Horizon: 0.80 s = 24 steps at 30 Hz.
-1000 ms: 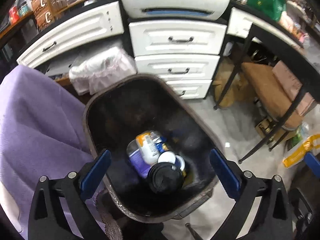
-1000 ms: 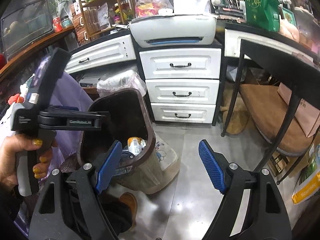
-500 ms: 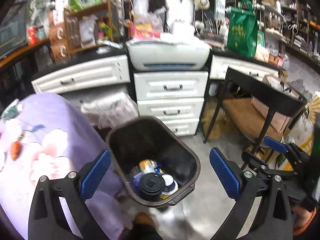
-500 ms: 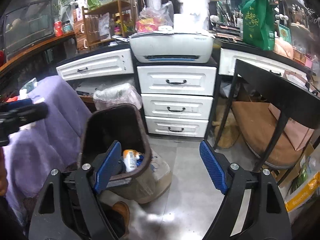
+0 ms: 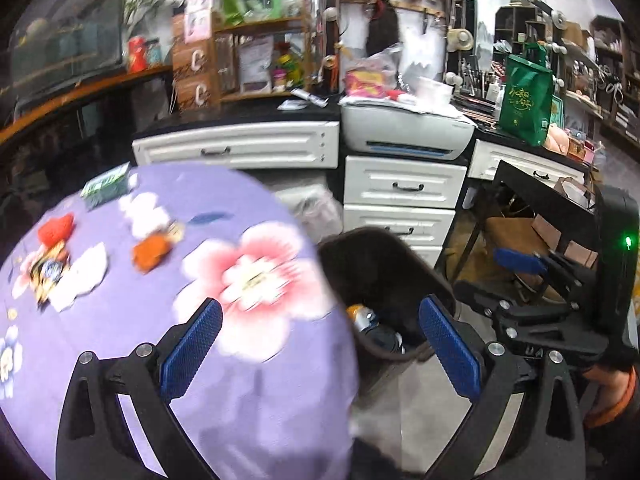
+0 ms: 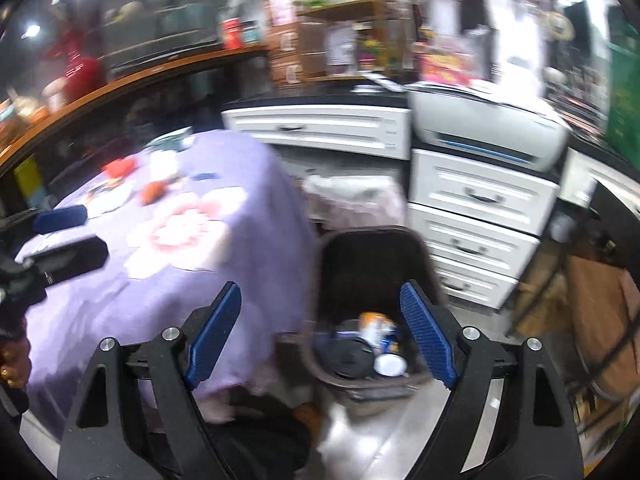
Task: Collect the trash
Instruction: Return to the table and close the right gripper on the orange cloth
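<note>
Looking past our left claw (image 5: 320,344), we see the purple flowered cloth of the table (image 5: 248,380) filling the space under and left of its spread, empty jaws. Right of that claw stands the dark bin (image 5: 404,256), its rim just behind the right blue pad, with cans and cups lying at its bottom. Our right claw (image 6: 320,336) is likewise released with nothing between its pads; the bin (image 6: 372,256) sits ahead of it, near its right pad. Ahead and left of both claws, small scraps lie on the cloth: an orange wrapper (image 5: 150,254), a red one (image 5: 56,229), a white tissue (image 5: 82,276).
</note>
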Each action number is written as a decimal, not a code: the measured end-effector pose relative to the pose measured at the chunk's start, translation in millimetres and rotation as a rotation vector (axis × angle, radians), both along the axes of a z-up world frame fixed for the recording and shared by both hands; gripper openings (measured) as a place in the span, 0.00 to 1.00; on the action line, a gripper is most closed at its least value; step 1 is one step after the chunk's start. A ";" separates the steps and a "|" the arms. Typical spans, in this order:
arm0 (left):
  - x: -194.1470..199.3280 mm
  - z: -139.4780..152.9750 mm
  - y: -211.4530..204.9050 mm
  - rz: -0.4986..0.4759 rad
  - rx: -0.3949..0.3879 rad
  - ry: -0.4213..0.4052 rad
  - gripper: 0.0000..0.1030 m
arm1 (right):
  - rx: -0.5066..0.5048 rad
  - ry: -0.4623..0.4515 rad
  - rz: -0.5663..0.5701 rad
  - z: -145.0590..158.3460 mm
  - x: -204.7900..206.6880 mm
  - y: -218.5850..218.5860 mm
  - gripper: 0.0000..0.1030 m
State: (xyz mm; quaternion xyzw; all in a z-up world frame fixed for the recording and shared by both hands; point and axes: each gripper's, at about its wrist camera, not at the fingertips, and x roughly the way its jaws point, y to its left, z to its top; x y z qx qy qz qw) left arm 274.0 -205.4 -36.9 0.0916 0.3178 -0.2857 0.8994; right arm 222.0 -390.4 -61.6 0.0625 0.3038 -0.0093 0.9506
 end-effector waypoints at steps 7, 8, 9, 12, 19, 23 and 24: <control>19.3 1.5 101.4 0.166 0.052 0.016 0.95 | -0.010 0.015 0.214 13.8 46.3 83.3 0.79; 21.1 2.1 116.0 0.188 0.051 0.013 0.95 | -0.017 0.020 0.241 15.6 53.8 94.6 0.79; 23.0 3.5 132.9 0.211 0.046 0.007 0.95 | -0.023 0.022 0.257 17.4 59.2 103.4 0.79; 29.6 5.0 169.9 0.266 0.057 0.018 0.95 | -0.025 0.047 0.311 22.0 84.8 134.3 0.79; 47.4 1.8 223.8 0.353 0.092 0.035 0.95 | -0.045 0.141 0.376 24.3 156.2 193.3 0.79; 54.9 0.9 229.5 0.341 0.090 0.041 0.95 | -0.083 0.198 0.374 13.6 197.7 212.5 0.77; 57.8 0.0 228.9 0.337 0.093 0.043 0.95 | -0.087 0.209 0.374 11.4 206.9 215.4 0.76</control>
